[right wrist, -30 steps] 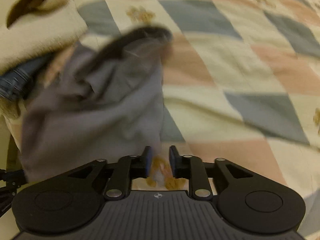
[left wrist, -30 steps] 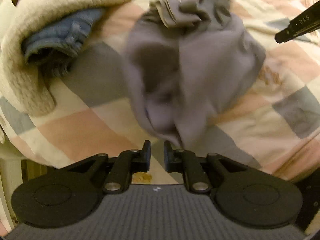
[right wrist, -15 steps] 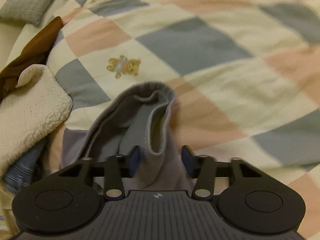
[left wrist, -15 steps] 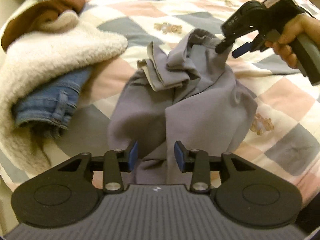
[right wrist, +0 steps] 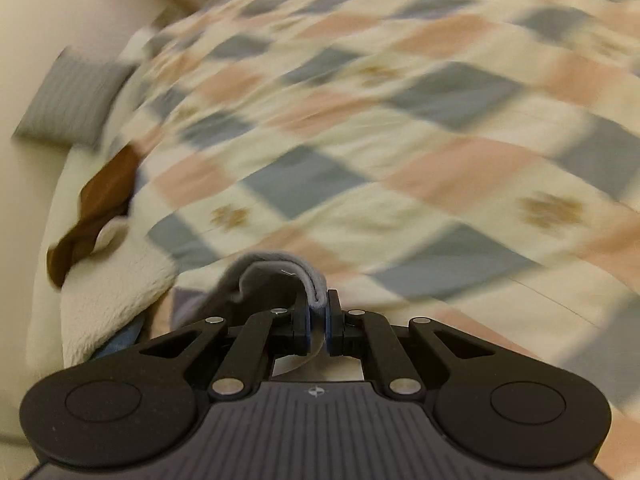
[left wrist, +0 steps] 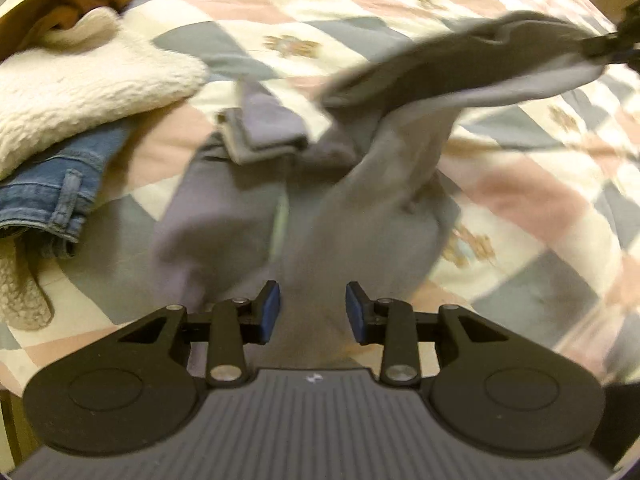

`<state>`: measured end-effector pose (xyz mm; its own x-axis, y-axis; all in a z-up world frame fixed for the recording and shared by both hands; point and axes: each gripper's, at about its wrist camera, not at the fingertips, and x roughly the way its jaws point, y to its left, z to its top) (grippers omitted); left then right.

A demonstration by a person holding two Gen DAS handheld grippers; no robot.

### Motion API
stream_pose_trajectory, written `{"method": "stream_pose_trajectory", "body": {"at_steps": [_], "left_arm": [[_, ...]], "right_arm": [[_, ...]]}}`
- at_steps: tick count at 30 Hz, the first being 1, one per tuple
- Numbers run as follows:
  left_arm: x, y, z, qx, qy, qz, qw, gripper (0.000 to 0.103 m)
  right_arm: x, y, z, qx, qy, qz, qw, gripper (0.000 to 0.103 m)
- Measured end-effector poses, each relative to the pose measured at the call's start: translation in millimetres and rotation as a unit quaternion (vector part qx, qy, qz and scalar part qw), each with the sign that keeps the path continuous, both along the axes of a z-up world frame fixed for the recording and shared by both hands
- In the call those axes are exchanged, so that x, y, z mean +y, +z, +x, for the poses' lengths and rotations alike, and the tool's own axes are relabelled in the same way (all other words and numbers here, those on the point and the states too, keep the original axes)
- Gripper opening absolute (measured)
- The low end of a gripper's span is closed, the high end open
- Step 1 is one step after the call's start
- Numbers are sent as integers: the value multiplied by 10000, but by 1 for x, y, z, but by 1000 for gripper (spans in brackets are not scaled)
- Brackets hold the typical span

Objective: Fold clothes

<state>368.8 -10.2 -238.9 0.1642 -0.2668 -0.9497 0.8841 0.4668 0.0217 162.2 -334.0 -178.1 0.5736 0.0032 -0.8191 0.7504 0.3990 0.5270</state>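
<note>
Presently the grey garment (left wrist: 304, 216) lies rumpled on the quilt (left wrist: 520, 200), one edge pulled up taut, blurred. Right tongs (right wrist: 318, 320) pinch that edge; left tongs (left wrist: 313, 312) stand spread over its near end. Jeans (left wrist: 52, 196) lie beside it.

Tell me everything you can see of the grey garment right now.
The grey garment is soft, fleecy-looking knit, crumpled on the checked quilt beside the jeans. One ribbed hem or cuff is clamped in the right gripper and pulled up and out toward the right, stretching a lighter inner face. A folded band lies on top. The left gripper is open, with cloth between its fingers, not pinched. Motion blur hides its type.
</note>
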Motion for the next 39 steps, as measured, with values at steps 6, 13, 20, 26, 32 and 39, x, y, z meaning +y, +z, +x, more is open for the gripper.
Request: {"method": "stream_pose_trajectory", "body": {"at_steps": [6,13,20,26,32,39], "left_arm": [[-6,-11,-56,-137,-773,267,9966,37],[13,-8,-75,288,4,175,9994,37],[4,-13,-96,674,698,108,9952,38],[-32,-9,-130,627,778,110,9949,39],[-76,-2,-165,418,513,-32,9978,39],[-118,-13,-180,-269,-357,-27,9990,40]], "right_arm": [[-6,2,-110,518,-960,147,9939,6],[-4,-15,-207,1249,-1820,4,9753,5],[1,-29,-331,1786,-2624,105,9482,5],[-2,-30,-435,1736,-3347,66,9262,5],[-4,-34,-506,1767,-3638,-68,9145,5],[-1,-66,-556,1879,-3690,447,9091,5]]}}
